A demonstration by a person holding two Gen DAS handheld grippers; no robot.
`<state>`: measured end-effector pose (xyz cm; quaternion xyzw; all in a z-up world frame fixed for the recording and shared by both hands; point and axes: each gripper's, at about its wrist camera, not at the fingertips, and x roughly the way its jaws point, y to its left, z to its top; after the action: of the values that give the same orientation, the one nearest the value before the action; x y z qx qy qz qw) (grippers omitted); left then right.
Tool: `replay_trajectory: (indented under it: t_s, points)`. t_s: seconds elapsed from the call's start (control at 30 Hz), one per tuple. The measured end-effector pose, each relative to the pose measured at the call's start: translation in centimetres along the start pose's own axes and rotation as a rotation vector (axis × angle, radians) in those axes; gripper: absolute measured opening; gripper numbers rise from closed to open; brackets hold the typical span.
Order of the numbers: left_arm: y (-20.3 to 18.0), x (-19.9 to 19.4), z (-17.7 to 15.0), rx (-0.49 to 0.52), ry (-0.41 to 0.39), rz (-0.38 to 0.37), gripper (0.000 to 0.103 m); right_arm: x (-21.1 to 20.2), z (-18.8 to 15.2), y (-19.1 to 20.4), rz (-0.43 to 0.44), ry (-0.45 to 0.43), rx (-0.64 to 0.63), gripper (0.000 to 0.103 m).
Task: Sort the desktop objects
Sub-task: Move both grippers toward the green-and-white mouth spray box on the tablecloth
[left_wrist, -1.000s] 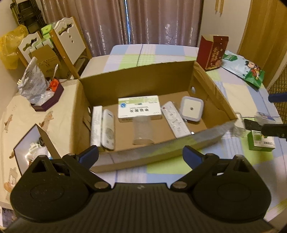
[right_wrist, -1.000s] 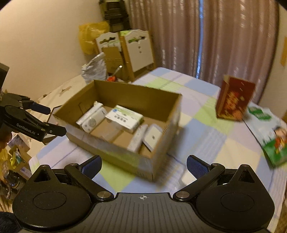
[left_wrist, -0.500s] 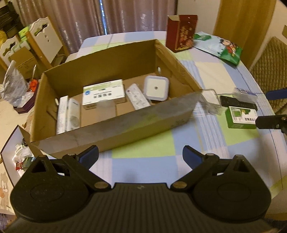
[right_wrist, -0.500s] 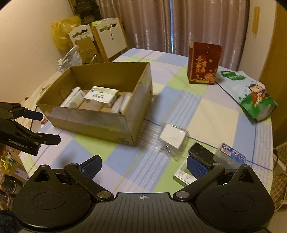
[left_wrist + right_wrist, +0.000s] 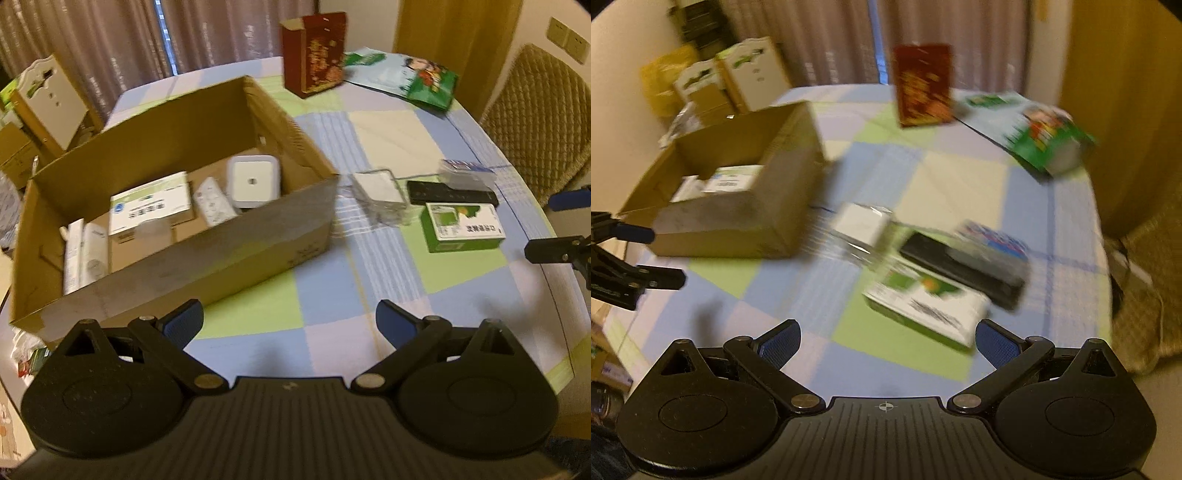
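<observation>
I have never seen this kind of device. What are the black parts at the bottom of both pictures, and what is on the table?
Each picture comes from a camera mounted on a hand-held claw; a person carries one in each hand. The black parts are the claws themselves: the left claw and the right claw. Both are open and hold nothing. On the checked tablecloth stands a cardboard box with sorted items inside. Beside it lie a green and white box, a black remote and a clear case.

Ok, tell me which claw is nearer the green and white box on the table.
Right. The right claw hangs open just short of the green and white box. The left claw is open farther back, by the cardboard box.
</observation>
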<state>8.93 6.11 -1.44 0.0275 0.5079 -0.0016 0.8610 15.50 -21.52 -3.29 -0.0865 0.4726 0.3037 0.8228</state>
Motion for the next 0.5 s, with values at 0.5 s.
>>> replay_trajectory:
  t_s: [0.5]
  points:
    - [-10.7,4.4,2.2,0.371,-0.034,-0.232,0.095,-2.4,-5.6,-9.9,-0.118,0.026,0.293,0.103]
